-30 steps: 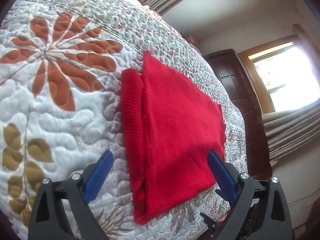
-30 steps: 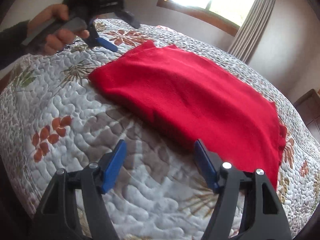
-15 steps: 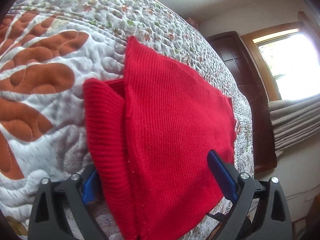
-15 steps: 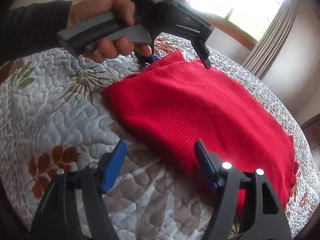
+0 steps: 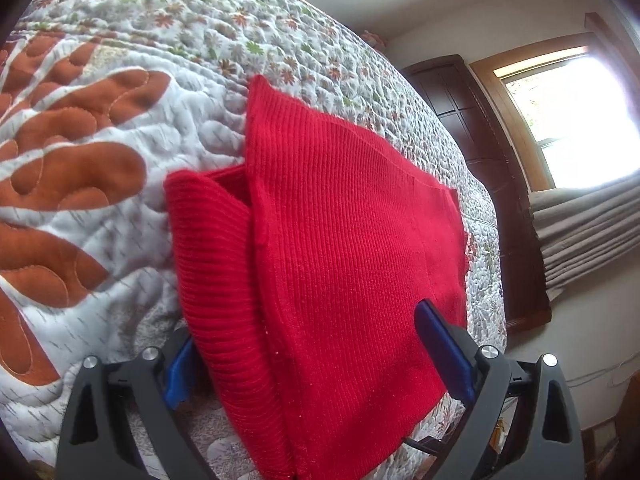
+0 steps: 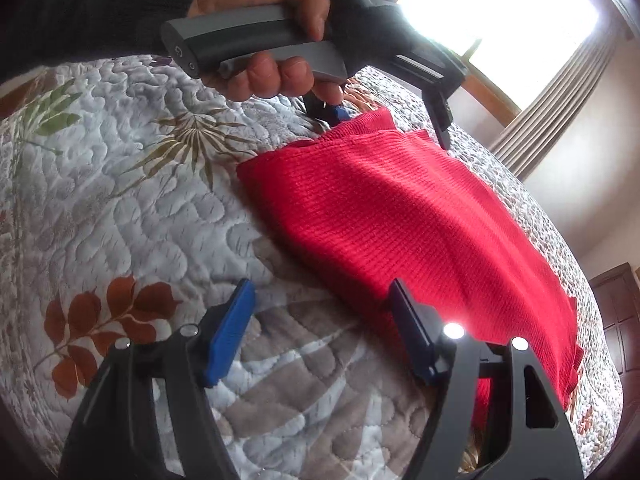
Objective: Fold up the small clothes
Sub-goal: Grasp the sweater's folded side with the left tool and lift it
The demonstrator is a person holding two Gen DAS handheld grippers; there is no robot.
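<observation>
Red knit garment (image 5: 340, 264) lies part-folded on the quilted bed (image 5: 120, 240) — left gripper (image 5: 320, 356) has closed in, fingers spread astride its 6 o'clock edge; right gripper (image 6: 320, 332) hangs released beside — next fold imminent.

My left wrist camera is looking forward along the fingers of my left gripper (image 5: 312, 360), sitting very close over one end of the red knit garment (image 5: 340, 260) and facing across the quilted bedspread (image 5: 100, 168) toward a dark wooden door (image 5: 480, 152) and a bright window (image 5: 576, 120). My right wrist camera is riding low behind my right gripper (image 6: 320, 332), hovering near the garment's long edge and pointing across the bed toward the window side. Both views are sharing the garment and the bedspread under it. The right view is also taking in my left hand (image 6: 272, 32) gripping its tool at the garment's far corner.
</observation>
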